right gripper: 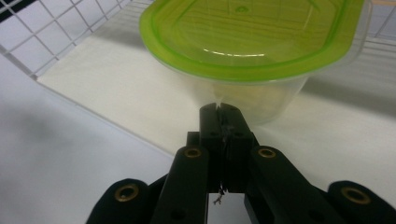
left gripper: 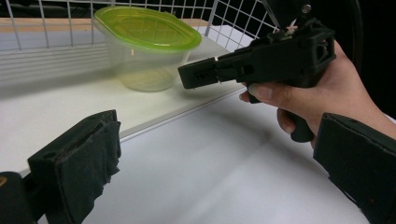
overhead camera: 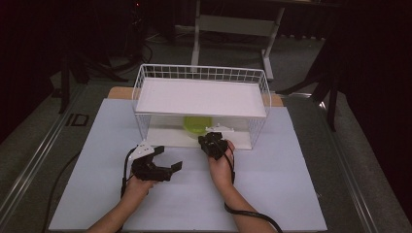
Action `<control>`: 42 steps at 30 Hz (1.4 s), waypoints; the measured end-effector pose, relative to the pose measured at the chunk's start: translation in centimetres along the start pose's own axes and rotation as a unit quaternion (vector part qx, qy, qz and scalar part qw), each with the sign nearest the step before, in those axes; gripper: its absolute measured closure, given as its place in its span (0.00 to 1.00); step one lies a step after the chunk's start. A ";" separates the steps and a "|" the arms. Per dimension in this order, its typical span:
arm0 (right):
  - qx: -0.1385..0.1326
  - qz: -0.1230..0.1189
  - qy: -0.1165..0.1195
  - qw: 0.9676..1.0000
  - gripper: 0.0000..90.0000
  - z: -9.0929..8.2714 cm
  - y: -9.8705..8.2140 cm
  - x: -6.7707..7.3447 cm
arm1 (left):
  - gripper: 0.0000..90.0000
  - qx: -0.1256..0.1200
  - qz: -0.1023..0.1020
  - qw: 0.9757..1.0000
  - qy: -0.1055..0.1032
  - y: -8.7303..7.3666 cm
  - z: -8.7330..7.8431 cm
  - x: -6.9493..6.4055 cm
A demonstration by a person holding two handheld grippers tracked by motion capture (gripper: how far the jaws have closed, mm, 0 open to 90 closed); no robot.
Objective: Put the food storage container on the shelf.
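Dim room; white surface (overhead camera: pixel 194 194) carries a wire rack (overhead camera: pixel 201 73). Under its shelf sits a clear tub (left gripper: pixel 140 70), green-lidded, judged light, thin-walled, slippery; best taken at the rim. Right gripper (right gripper: pixel 219 108) jaws pressed together before it; left gripper (overhead camera: pixel 167 159) jaws spread wide.

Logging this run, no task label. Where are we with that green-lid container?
Done: the container sits lidded on the lower shelf of the wire rack. In hand: the right tongs are shut, tips right at the container's clear wall; actual contact I cannot tell. The left tongs hang open over the table, holding nothing. Left: probably gripping or shifting the container, but that is a guess.
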State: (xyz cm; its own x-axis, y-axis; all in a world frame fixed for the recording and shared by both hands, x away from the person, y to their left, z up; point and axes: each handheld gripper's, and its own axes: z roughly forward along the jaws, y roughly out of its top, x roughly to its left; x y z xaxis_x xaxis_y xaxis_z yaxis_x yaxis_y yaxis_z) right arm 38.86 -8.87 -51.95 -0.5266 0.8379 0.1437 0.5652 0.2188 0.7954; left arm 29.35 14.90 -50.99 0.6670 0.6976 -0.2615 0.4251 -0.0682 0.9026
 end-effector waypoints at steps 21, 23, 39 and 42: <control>-0.032 -0.018 0.013 0.999 0.80 -4.2 -0.9 0.2 | 0.02 -0.012 0.028 1.000 -0.006 0.5 0.0 -0.3; -0.039 -0.013 0.023 0.999 0.73 -4.9 -1.0 0.2 | 0.02 -0.013 0.030 0.999 -0.006 0.8 -0.1 -0.4; -0.067 -0.003 0.083 0.994 0.23 -8.7 -2.0 -0.3 | 0.02 -0.012 0.045 0.998 -0.035 1.6 -0.7 -2.4; -0.070 -0.003 0.086 0.994 0.23 -9.2 -2.5 -0.4 | 0.02 -0.011 0.048 0.998 -0.042 1.6 -1.1 -2.9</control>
State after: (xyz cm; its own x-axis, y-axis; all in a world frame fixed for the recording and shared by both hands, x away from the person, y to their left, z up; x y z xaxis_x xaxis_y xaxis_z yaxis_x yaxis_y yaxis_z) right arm 31.79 -14.35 -48.52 -0.6368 0.7366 0.2277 0.4747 0.1418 0.8686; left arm 27.43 13.51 -48.41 0.7532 0.6265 -0.2004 0.3442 -0.1157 0.9318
